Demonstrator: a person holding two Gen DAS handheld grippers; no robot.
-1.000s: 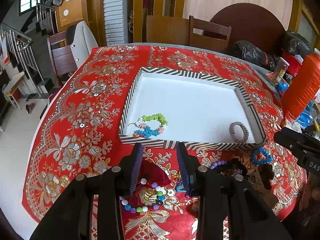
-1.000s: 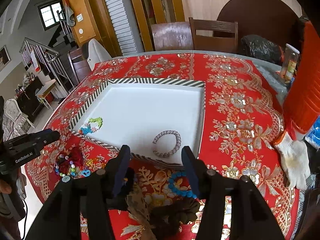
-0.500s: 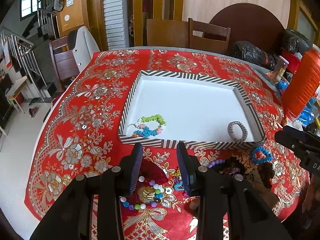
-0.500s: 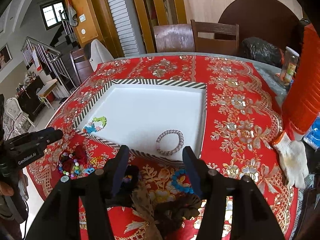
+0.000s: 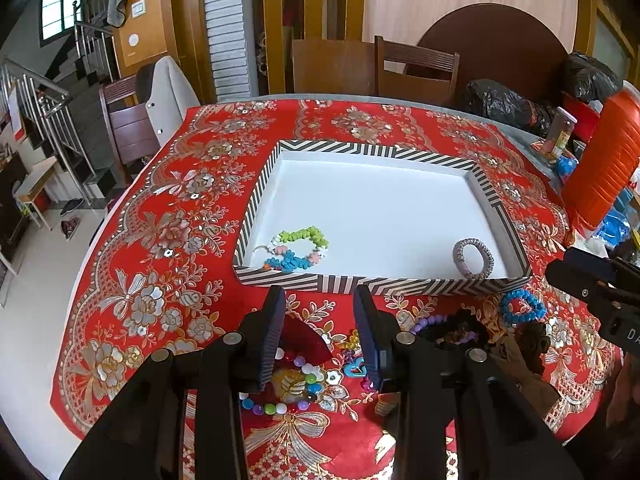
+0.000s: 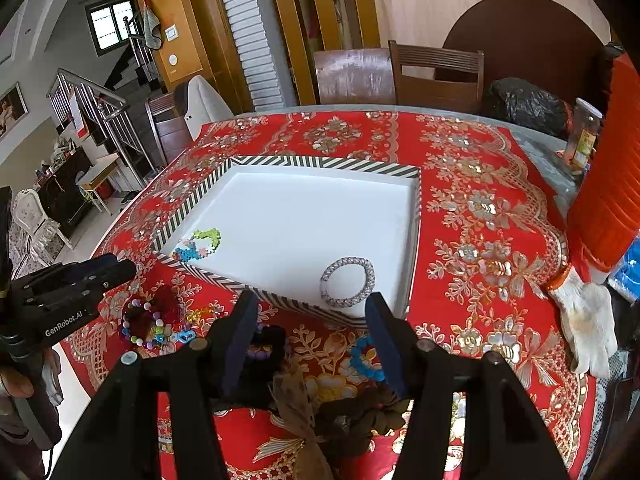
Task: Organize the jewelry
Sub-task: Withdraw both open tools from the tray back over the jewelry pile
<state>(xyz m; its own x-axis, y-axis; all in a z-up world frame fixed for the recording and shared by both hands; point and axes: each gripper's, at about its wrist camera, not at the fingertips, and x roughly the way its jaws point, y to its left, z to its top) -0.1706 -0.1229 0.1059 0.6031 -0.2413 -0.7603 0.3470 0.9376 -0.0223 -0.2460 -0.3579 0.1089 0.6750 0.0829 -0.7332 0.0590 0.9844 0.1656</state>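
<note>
A striped-rim white tray (image 5: 384, 284) (image 6: 414, 240) lies on the red tablecloth. Inside it are a green-and-blue bead bracelet (image 5: 300, 248) (image 6: 198, 244) and a silver bracelet (image 5: 474, 258) (image 6: 348, 282). My left gripper (image 5: 318, 312) hovers open above a colourful bead bracelet (image 5: 280, 396) and a red hair piece (image 5: 304, 338) in front of the tray. My right gripper (image 6: 310, 312) is open over a blue bead bracelet (image 6: 364, 360) (image 5: 522, 306), a purple bead bracelet (image 6: 260, 350) (image 5: 430, 322) and dark scrunchies (image 6: 360, 412). Nothing sits between either pair of fingers.
An orange ribbed container (image 6: 608, 184) (image 5: 600, 168) stands at the right with a white glove (image 6: 588, 316) beside it. A jar (image 6: 584, 140) and black bags (image 5: 508, 102) sit at the far right edge. Wooden chairs (image 5: 416, 68) stand behind the table. A hand (image 6: 16, 384) holds the left tool.
Both views have shifted only slightly; the jewelry, the tray and both open grippers stay as they were.
</note>
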